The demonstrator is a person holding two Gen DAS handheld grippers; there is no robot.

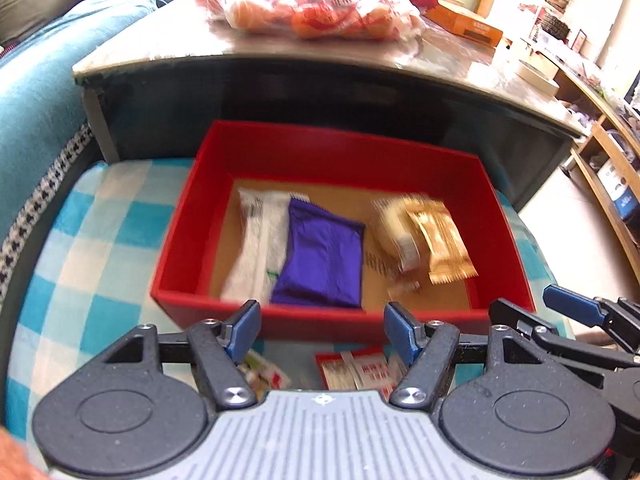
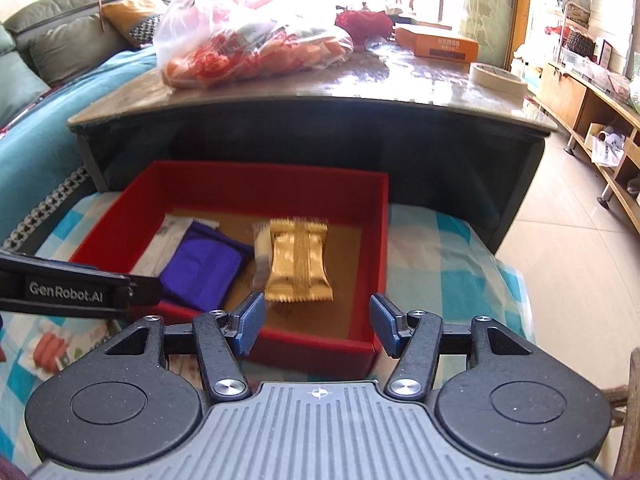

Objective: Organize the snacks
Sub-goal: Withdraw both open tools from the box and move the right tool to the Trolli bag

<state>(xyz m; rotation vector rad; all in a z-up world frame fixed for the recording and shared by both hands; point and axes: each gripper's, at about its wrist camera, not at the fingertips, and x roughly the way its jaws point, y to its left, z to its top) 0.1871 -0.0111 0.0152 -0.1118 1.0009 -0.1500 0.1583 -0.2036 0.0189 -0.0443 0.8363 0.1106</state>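
From the left wrist view, the left tool hangs over the near edge of a red box, its blue fingers spread wide with nothing between them. The box sits on a blue-and-white checked cloth in front of a dark table. Inside the box, a white packet lies at the left, with a purple packet just beside it and partly over its edge. To the right lie a pale packet and a gold packet, overlapping and somewhat blurred. A red-and-white packet lies on the cloth below the tool, outside the box. On the table stand a clear plastic bag of orange and red snacks and an orange carton. The right tool shows at the right edge.

From the right wrist view, the right tool is also spread open and empty, over the near wall of the red box. The gold packet lies in the middle of the box floor, and the purple packet and white packet are at the left. The body of the left tool crosses the left edge. A snack packet with sausages pictured lies on the cloth outside the box. The plastic bag and orange carton rest on the table.
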